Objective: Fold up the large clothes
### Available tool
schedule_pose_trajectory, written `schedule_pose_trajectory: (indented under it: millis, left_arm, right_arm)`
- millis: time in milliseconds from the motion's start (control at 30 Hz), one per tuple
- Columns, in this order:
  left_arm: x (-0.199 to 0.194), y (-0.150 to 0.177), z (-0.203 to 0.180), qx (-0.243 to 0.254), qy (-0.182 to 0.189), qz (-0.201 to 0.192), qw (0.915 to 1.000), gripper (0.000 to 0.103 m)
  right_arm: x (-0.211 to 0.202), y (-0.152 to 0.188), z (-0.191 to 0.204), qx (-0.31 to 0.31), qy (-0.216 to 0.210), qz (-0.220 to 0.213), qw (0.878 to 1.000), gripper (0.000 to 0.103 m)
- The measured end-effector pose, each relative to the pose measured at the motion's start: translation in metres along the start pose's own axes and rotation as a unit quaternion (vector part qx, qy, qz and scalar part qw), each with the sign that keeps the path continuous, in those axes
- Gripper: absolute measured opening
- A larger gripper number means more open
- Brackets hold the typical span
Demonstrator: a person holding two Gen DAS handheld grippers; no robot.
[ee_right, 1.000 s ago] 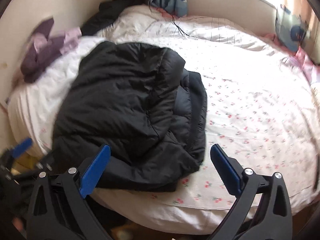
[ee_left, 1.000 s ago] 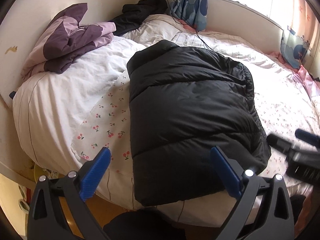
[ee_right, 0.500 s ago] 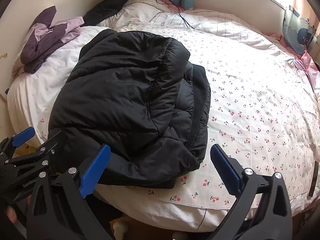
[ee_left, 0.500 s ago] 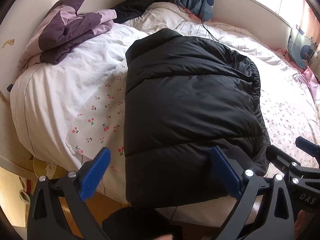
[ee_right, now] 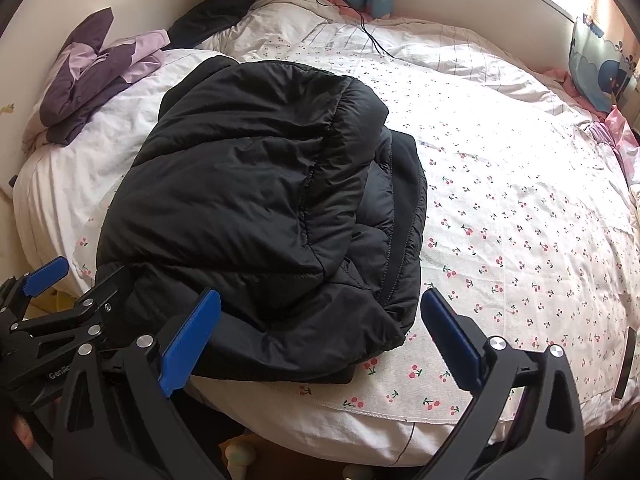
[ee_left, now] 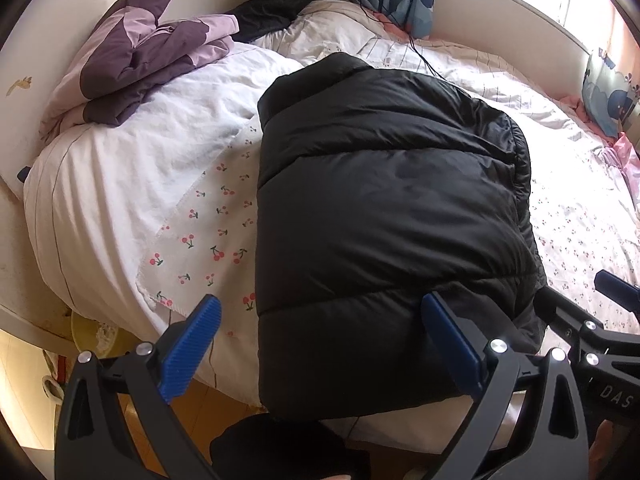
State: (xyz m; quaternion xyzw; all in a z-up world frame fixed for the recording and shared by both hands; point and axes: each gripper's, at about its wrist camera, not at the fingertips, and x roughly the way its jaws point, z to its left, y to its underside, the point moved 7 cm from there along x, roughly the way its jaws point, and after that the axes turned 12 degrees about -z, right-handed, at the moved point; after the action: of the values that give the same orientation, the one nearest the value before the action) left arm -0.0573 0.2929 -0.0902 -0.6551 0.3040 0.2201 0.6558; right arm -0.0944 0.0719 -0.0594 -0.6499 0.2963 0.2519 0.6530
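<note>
Lying on the near edge of the bed, the black puffer jacket is already a compact folded bundle, its lower hem hanging just over the mattress edge.

- Jacket state: the body is doubled over, with a smooth quilted panel on top. In the right wrist view a second layer and a zip edge stick out along the bundle's right side, so the stack is not square there.
- Left gripper: jaws spread wide, holding nothing; the jacket's near edge sits between and beyond the blue pads, apart from them.
- Right gripper: jaws spread wide too, empty, hovering at the jacket's near right corner.
- Elsewhere: a purple and lilac quilt is heaped at the far left, another dark garment lies by the wall, and a black cable trails over the cherry-print sheet.

Judgement: the folding looks mostly done. What may be left is tucking in the protruding right-hand layer, or one more fold to halve the bundle. Puffy fill will likely spring back.
</note>
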Motion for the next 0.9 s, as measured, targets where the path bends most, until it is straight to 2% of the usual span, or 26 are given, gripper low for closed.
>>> schedule_pose_trajectory:
  millis: [233, 900]
  left_arm:
    - [-0.0043, -0.0040, 0.0039, -0.010, -0.003, -0.009, 0.9999, 0.096]
    - [-0.0070, -0.0060, 0.0012, 0.001, -0.015, -0.020, 0.9997, 0.096]
  right_arm:
    - [-0.0008, -0.0008, 0.0017, 0.000, -0.001, -0.001, 1.000, 0.097]
    - [-0.0005, 0.0007, 0.0041, 0.001, -0.006, 0.001, 1.000, 0.097]
